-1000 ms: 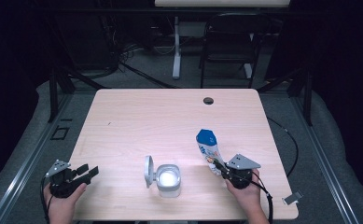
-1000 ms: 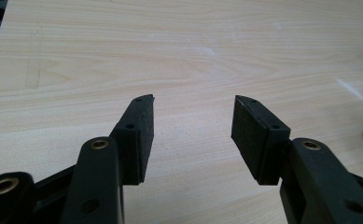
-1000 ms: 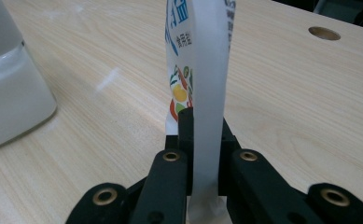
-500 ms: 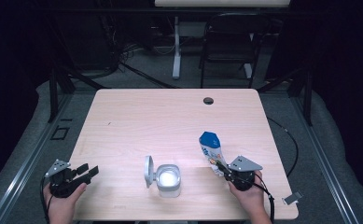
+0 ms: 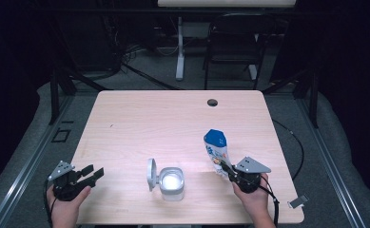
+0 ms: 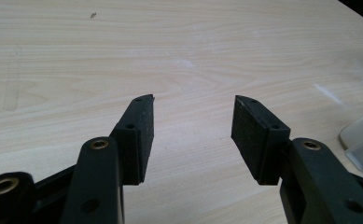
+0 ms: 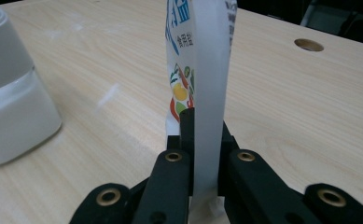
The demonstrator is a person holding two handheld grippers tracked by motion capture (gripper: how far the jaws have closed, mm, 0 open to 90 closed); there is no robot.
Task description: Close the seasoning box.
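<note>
Pouch (image 7: 202,93) clamped between right tongs (image 7: 203,135).

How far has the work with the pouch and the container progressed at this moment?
Done: the container stands with its lid flipped open, white contents inside. In hand: the right gripper is shut on the pouch, held upright beside the container. The left gripper is open over bare table. Left, probably: tipping the pouch over the container.

The left gripper (image 5: 90,174) rests low at the tabletop's near left edge, fingers (image 6: 139,135) spread wide — the right gripper (image 5: 226,169), in hand, is clamped tight, fingers pressed together.
</note>
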